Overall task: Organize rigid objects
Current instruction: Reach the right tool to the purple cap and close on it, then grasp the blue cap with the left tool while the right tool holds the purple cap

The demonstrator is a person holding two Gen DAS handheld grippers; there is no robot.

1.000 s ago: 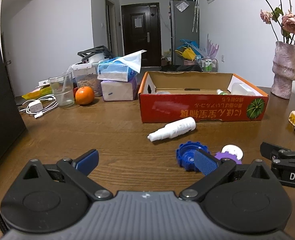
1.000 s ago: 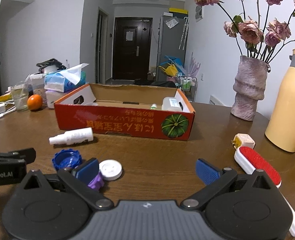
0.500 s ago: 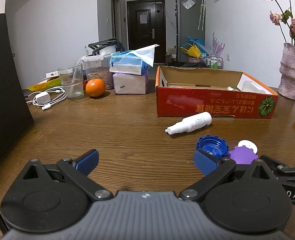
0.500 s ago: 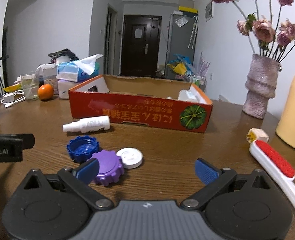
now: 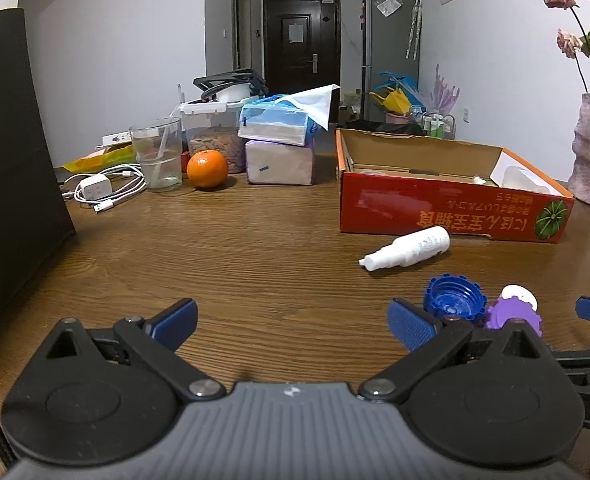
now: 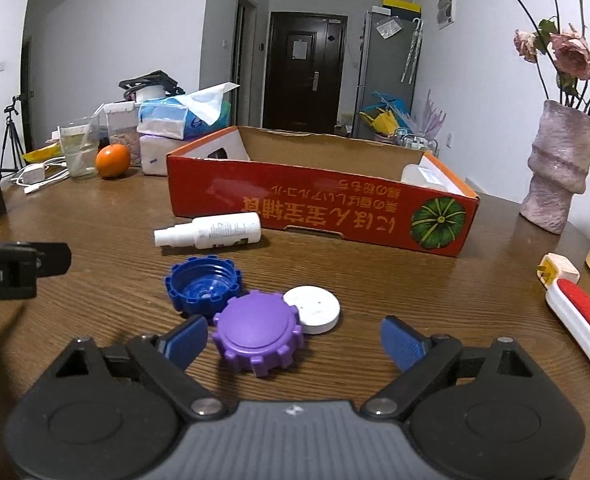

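Closing but not yet pinching, right gripper point(image 6: 294, 340) is straddling the purple notched cap point(image 6: 259, 333) at lower centre, which should sit centred between both pads so neighbouring blue cap point(image 6: 203, 286) and white disc point(image 6: 313, 309) aren't nudged.

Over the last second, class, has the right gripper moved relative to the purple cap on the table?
Yes. The right gripper has advanced toward the purple cap, which now lies between its closing jaws, unpinched; the red box behind looms larger too.
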